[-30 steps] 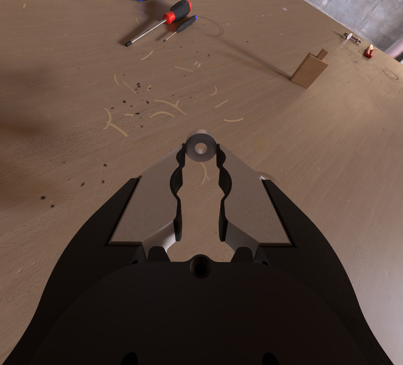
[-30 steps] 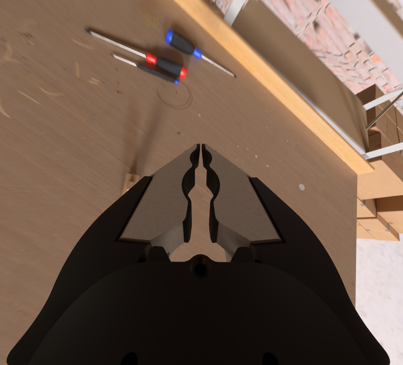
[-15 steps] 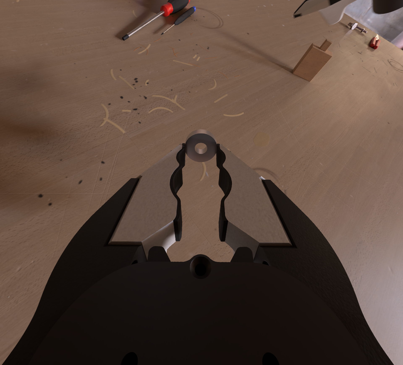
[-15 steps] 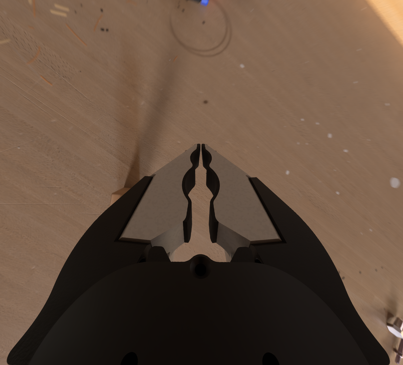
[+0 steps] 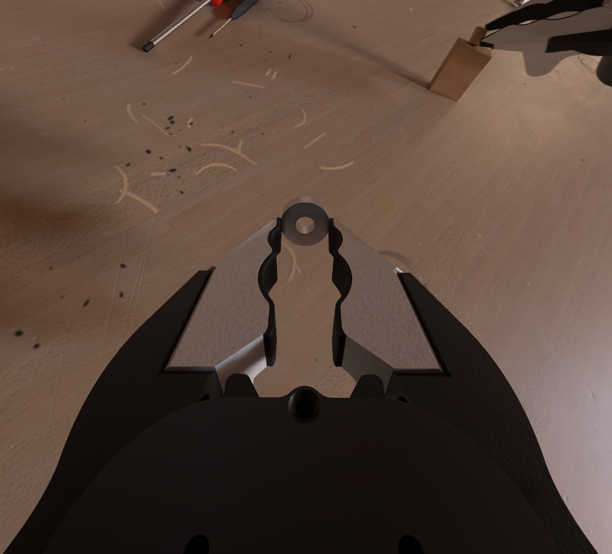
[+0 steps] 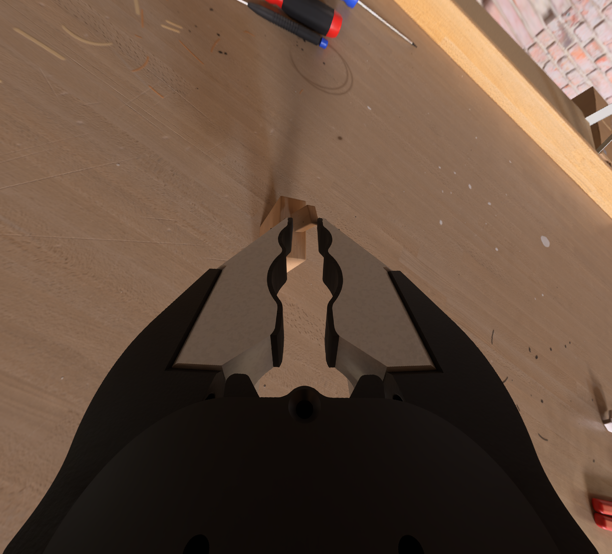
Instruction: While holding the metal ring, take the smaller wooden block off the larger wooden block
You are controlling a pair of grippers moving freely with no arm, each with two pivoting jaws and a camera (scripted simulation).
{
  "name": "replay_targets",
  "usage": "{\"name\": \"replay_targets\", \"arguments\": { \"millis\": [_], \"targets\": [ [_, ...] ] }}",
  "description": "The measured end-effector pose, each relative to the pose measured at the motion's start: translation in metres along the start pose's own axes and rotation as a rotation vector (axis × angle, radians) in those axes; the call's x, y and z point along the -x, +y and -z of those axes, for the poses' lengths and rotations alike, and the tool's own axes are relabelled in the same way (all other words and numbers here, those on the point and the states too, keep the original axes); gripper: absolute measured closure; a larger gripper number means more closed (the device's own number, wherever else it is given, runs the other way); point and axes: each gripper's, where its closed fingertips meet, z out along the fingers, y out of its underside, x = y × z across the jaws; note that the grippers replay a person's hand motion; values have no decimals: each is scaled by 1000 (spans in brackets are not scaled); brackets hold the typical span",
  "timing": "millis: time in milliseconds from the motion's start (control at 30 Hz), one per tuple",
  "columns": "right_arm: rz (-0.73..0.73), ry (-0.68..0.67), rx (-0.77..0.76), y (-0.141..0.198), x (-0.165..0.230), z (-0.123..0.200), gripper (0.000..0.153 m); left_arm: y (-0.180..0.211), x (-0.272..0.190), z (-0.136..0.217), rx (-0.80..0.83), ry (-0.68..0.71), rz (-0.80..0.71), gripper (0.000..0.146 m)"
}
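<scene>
Approach is the step in hand: left gripper [image 5: 304, 227] clamps the metal ring [image 5: 304, 226] above the bench, while right gripper [image 6: 304, 223], parted and empty, straddles the smaller wooden block [image 6: 306, 217] atop the larger wooden block [image 6: 281, 212], so closing squarely comes next.

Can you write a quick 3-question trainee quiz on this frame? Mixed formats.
1. True or false: the left claw is shut on the metal ring, which is off the workbench.
2. Multiple choice: the right claw is
A. shut on the smaller wooden block
B. open, its fingertips on either side of the smaller block
C. shut on a screwdriver
3. Fill in: the smaller block sits on top of the ____ wooden block.

Key
1. True
2. B: a gap shows beside the right fingertip, so no grip yet
3. larger
</scene>
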Motion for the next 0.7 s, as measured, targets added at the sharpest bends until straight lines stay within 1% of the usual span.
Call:
{"name": "replay_targets", "arguments": {
  "millis": [100, 233, 400, 467, 533, 633, 700],
  "targets": [
    [-29, -22, 10, -1, 2, -6, 135, 0, -1, 2, -5, 1, 2, 118],
    [-103, -97, 21, 0, 3, -7, 135, 0, 2, 6, -12, -14, 12, 118],
    [-217, -157, 56, 4, -6, -9, 135, 1, 3, 8, -8, -23, 9, 118],
    [-232, -113, 22, -2, -22, -1, 135, 1, 4, 8, -8, -30, 0, 118],
    [-221, -34, -14, -15, -47, 15, 135, 2, 4, 7, -4, -33, -3, 118],
    [-162, 62, -62, -42, -81, 44, 135, 2, 3, 6, -1, -28, -4, 118],
    [-115, 74, -73, -59, -93, 55, 135, 2, 2, 5, 3, -27, -9, 118]
  ]
}}
